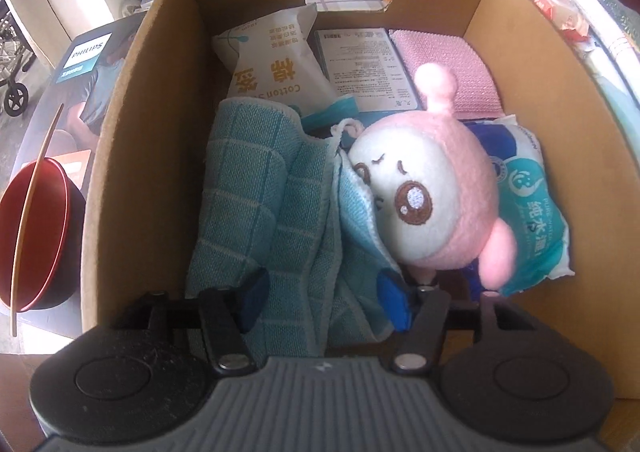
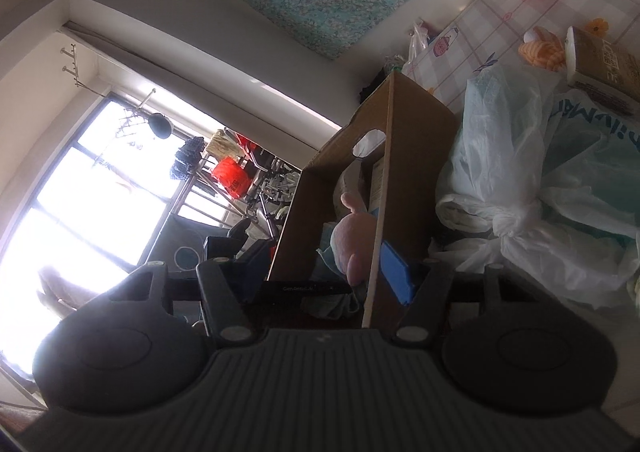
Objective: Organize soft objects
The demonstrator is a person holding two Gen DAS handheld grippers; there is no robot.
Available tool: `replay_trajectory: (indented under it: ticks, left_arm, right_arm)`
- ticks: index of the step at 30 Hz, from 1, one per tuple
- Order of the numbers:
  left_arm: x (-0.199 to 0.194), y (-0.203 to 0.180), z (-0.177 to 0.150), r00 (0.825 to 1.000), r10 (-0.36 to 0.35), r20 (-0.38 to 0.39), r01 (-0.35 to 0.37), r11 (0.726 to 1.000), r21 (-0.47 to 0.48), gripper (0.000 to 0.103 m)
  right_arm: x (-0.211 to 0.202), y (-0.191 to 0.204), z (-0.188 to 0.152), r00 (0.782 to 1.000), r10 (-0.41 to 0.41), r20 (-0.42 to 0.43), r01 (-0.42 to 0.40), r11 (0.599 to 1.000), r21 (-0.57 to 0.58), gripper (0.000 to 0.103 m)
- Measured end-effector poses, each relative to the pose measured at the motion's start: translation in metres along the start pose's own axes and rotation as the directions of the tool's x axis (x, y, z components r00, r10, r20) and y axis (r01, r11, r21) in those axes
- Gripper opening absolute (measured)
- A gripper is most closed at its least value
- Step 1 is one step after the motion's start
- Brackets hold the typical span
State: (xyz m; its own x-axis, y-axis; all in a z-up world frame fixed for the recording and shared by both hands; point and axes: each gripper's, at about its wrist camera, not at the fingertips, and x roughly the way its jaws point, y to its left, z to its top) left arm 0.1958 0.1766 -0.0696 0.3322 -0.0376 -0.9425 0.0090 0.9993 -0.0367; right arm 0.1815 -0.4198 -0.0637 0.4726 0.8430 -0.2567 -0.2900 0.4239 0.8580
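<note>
The teal checked cloth point(image 1: 256, 188) lay bunched inside the cardboard box point(image 1: 132, 100), against its left wall, with the pink-and-white plush toy point(image 1: 436, 192) pressed to its right side. Behind them sat a cotton-pad pouch point(image 1: 272, 60), a pink sponge cloth point(image 1: 444, 68) and, on the right, a wet-wipes pack point(image 1: 532, 208). The left gripper point(image 1: 324, 298) pointed down into the box, its blue pads point(image 1: 394, 304) spread, with a fold of the cloth between them but not visibly pinched. Judging from this, the sorting was well advanced: several soft things were already boxed, and the cloth looked just placed or about to be tidied.

Only the right wrist view showed the outside: the right gripper point(image 2: 326, 278) straddled the box's near wall, fingers parted and not clamping it, with knotted plastic bags point(image 2: 532, 212) and an orange plush point(image 2: 544, 48) on the tablecloth beyond, possibly not yet packed. Only the left view showed the red bowl point(image 1: 36, 232) beside the box.
</note>
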Motion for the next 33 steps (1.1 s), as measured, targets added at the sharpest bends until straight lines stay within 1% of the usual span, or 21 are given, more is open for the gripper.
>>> replay_trajectory:
  ticks: [3,4,5,8,10,13,16,18,19,20,23,25,28,31,33]
  left_arm:
    - [-0.026,0.001,-0.008,0.998,-0.040,0.049,0.041,0.999,-0.017,0.077]
    - [-0.035,0.000,-0.012,0.997,-0.043,0.071,0.045,0.999,-0.021,0.083]
    - [-0.045,0.000,-0.016,0.994,-0.039,0.098,0.042,0.999,-0.026,0.086]
    - [-0.070,-0.003,-0.029,0.984,-0.034,0.177,0.040,0.999,-0.032,0.087]
    - [-0.086,-0.005,-0.037,0.974,-0.046,0.221,0.060,0.997,-0.057,0.087]
    - [-0.111,-0.006,-0.050,0.945,-0.089,0.315,0.125,0.988,-0.095,0.088]
    - [-0.133,-0.013,-0.067,0.897,-0.100,0.430,0.178,0.973,-0.145,0.090]
    - [-0.140,-0.020,-0.076,0.868,-0.100,0.486,0.203,0.965,-0.165,0.091]
    - [-0.141,-0.024,-0.079,0.861,-0.103,0.498,0.213,0.962,-0.170,0.092]
    - [-0.141,-0.030,-0.082,0.857,-0.108,0.503,0.222,0.960,-0.171,0.092]
    - [-0.136,-0.046,-0.089,0.869,-0.121,0.480,0.215,0.966,-0.146,0.092]
    - [-0.131,-0.054,-0.096,0.876,-0.110,0.469,0.198,0.970,-0.142,0.092]
    - [-0.126,-0.063,-0.105,0.877,-0.109,0.469,0.199,0.969,-0.148,0.092]
    - [-0.121,-0.070,-0.108,0.880,-0.121,0.458,0.211,0.966,-0.151,0.092]
    - [-0.118,-0.074,-0.108,0.882,-0.120,0.455,0.207,0.967,-0.146,0.092]
  right_arm:
    - [-0.005,0.000,-0.006,0.999,-0.041,0.020,0.042,0.999,-0.027,0.067]
    - [-0.005,0.000,-0.008,0.998,-0.051,0.025,0.052,0.998,-0.033,0.067]
    - [-0.006,0.000,-0.008,0.998,-0.058,0.028,0.059,0.998,-0.035,0.067]
    - [-0.009,0.003,-0.013,0.997,-0.065,0.038,0.067,0.997,-0.047,0.068]
    - [-0.011,0.007,-0.016,0.996,-0.076,0.047,0.079,0.995,-0.060,0.070]
    - [-0.015,0.012,-0.022,0.994,-0.092,0.056,0.097,0.992,-0.080,0.071]
    - [-0.020,0.010,-0.026,0.994,-0.097,0.059,0.102,0.992,-0.080,0.072]
    - [-0.023,0.008,-0.028,0.994,-0.095,0.055,0.099,0.992,-0.075,0.072]
    - [-0.023,0.008,-0.029,0.994,-0.096,0.052,0.100,0.992,-0.074,0.073]
    - [-0.026,0.008,-0.031,0.994,-0.097,0.048,0.100,0.992,-0.075,0.073]
    - [-0.030,0.008,-0.035,0.994,-0.104,0.033,0.106,0.991,-0.081,0.073]
    - [-0.033,0.007,-0.037,0.993,-0.112,0.027,0.114,0.990,-0.083,0.073]
    - [-0.037,0.004,-0.040,0.992,-0.126,0.020,0.127,0.989,-0.079,0.074]
    - [-0.042,0.001,-0.041,0.991,-0.134,0.015,0.135,0.988,-0.079,0.074]
    - [-0.046,-0.001,-0.041,0.990,-0.141,0.016,0.141,0.986,-0.083,0.074]
